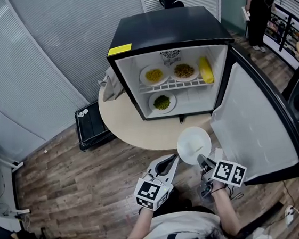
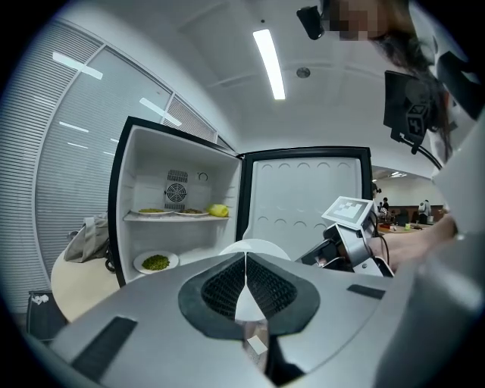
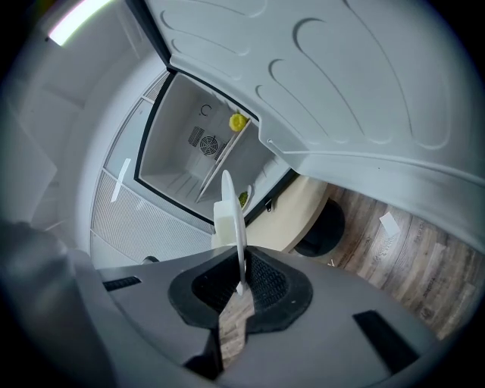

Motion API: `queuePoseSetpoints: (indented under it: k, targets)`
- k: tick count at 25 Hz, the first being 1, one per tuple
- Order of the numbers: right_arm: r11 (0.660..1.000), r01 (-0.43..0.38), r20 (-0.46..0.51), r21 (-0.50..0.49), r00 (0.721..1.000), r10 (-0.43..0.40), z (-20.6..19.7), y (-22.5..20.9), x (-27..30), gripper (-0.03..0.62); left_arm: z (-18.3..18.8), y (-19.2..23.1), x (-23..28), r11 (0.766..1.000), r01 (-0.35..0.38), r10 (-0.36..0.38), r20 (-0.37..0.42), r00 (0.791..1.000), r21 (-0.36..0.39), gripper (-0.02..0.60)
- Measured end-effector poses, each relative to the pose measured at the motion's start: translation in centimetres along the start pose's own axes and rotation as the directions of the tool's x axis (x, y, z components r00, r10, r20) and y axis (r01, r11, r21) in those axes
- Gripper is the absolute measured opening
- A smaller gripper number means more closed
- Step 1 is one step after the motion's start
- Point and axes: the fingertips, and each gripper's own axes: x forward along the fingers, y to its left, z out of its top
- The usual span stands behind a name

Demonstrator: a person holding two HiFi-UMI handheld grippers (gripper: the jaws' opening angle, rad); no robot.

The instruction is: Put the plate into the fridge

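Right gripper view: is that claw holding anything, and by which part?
The right claw grips the white plate by its near rim.

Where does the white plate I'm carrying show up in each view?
Head view: the white plate sits low centre, in front of the open fridge, with the right gripper shut on its near rim.
Left gripper view: the plate is a white arc just beyond the jaw tips.
Right gripper view: the plate is edge-on, a thin white blade rising from the jaws.
Shared landmark: the yellow food on the fridge's shelf.
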Motion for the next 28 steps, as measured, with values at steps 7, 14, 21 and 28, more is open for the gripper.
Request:
queuePoseSetpoints:
  k: [7,14,21,28]
  targets:
    - [1.0,0.016,0.019,0.016,1.0,-0.016,1.9,-0.2,2.1,0.026,0.1,1.8,2.0,0.999,0.038,-0.038,-0.009,0.999,0.009,0.011]
    - [0.998,0.042,0.032,0.043,0.999,-0.044,3.7,-0.2,5.1,0.026,0.5,4.6,4.5,0.996,0.084,-0.083,-0.027,0.996,0.026,0.011]
    - [0.995,0.074,0.047,0.072,0.996,-0.077,5.4,0.0,8.3,0.026,0.6,7.6,6.8,0.991,0.133,-0.131,-0.053,0.99,0.035,0.011]
    - [0.99,0.107,0.053,0.091,0.992,-0.112,6.5,0.1,11.0,0.026,0.3,10.2,8.5,0.985,0.173,-0.171,-0.065,0.983,0.027,0.011]
